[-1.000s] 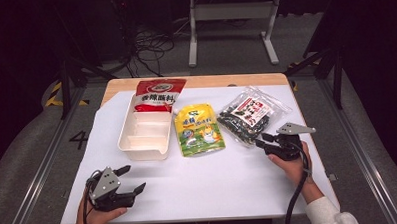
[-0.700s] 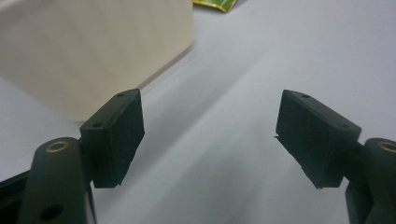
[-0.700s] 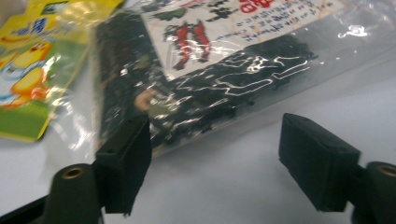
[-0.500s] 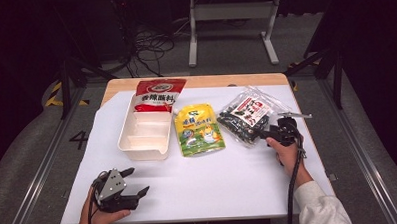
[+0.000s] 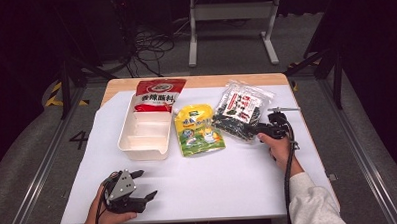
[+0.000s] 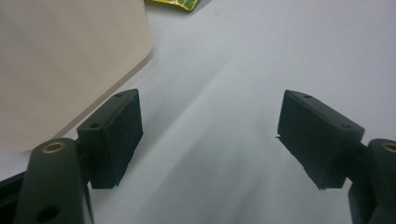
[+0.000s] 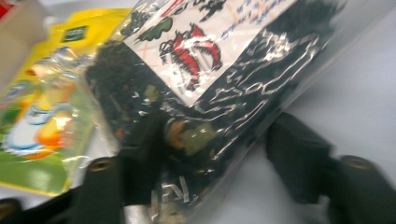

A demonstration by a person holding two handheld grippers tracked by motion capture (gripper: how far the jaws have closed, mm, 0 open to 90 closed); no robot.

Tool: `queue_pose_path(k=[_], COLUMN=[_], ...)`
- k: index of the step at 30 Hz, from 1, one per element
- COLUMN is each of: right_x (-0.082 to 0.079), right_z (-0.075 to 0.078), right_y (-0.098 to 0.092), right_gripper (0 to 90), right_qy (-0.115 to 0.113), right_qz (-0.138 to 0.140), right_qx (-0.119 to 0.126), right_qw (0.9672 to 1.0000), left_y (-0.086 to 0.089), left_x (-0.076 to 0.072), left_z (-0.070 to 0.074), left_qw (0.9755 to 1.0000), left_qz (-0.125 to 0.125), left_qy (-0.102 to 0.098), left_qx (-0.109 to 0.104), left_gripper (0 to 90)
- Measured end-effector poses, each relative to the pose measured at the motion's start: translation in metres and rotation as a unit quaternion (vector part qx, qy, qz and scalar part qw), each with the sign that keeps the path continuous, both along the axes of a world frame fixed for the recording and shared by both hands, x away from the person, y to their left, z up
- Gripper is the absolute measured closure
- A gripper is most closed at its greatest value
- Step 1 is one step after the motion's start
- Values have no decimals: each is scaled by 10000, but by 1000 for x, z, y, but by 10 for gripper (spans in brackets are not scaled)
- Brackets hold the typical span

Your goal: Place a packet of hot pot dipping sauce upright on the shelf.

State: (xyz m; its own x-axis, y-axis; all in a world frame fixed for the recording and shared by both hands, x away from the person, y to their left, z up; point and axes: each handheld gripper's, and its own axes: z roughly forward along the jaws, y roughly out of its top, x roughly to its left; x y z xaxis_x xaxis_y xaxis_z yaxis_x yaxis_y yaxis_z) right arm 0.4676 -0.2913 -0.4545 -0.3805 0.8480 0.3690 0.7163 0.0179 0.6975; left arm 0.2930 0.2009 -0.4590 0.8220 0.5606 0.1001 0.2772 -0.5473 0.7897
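At the near left edge of the white table (image 5: 229,186), the left gripper (image 5: 143,186) rests low in the person's hand, its jaws spread wide with only bare table between them. In the left gripper view the near wall of the cream tray (image 6: 70,60) stands just beside its left jaw, not touching.

Farther in and to the right, the right gripper (image 5: 257,131) reaches the near corner of the clear bag of dark dried food (image 5: 241,115). In the right gripper view the jaws stand apart on either side of that corner (image 7: 205,130), with the crinkled film between them — the picture is blurred, so I cannot tell if the pads already touch the film, but they do not seem closed on it. The bag lies flat at the far right of the table, and its left edge seems to lie over the yellow pouch (image 5: 199,129) beside it.

Beyond the tray, at the far left, a red packet (image 5: 158,93) lies partly under the tray's far rim.

The risk, in my judgement, is a thin grip: if the jaws close only on the loose film at the corner, the bag could slip out when lifted, or hang and swing. A drag to the left could also push the yellow pouch out of place.
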Motion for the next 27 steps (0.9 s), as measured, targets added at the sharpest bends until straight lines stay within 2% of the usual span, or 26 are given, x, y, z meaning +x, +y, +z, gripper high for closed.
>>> queue_pose_path(k=[6,8,10,12,14,18,20,21,22,23,25,26,27], right_x=[0,-2,-5,-9,-11,-20,-25,-32,-32,-34,-44,-47,-53], right_z=[-3,-2,0,2,3,6,8,10,10,12,18,20,23], right_y=[-1,1,2,1,0,1,2,2,2,2,2,2,2], right_gripper=[615,654,735,773,784,807,810,813,813,814,818,819,821], right_qy=[80,-17,-85,-246,-303,-641,-828,-1047,-1047,-1117,-1397,-1457,-1583], right_qz=[279,412,534,649,694,889,1052,1239,1239,1278,1440,1482,1585], right_qx=[302,237,224,214,204,103,6,-78,-78,-130,-270,-289,-304], right_qw=[9991,9989,9983,9974,9969,9939,9910,9867,9867,9854,9793,9777,9741], left_y=[-7,-10,-14,-18,-21,-38,-49,-57,-61,-71,-81,-87,-92], left_x=[3,4,4,5,5,11,13,15,17,21,28,33,38], left_z=[-1,-2,-2,-1,-1,7,14,20,23,32,41,46,50], left_qw=[9999,9998,9996,9993,9990,9971,9961,9954,9953,9954,9933,9922,9919], left_qz=[-128,-190,-256,-328,-375,-586,-697,-741,-739,-691,-743,-733,-714], left_qy=[72,74,112,179,225,319,280,241,204,121,109,104,115], left_qx=[-12,37,6,-59,-126,-379,-467,-550,-585,-659,-874,-998,-1046], left_gripper=[232,232,231,231,228,220,199,183,183,176,149,144,144])
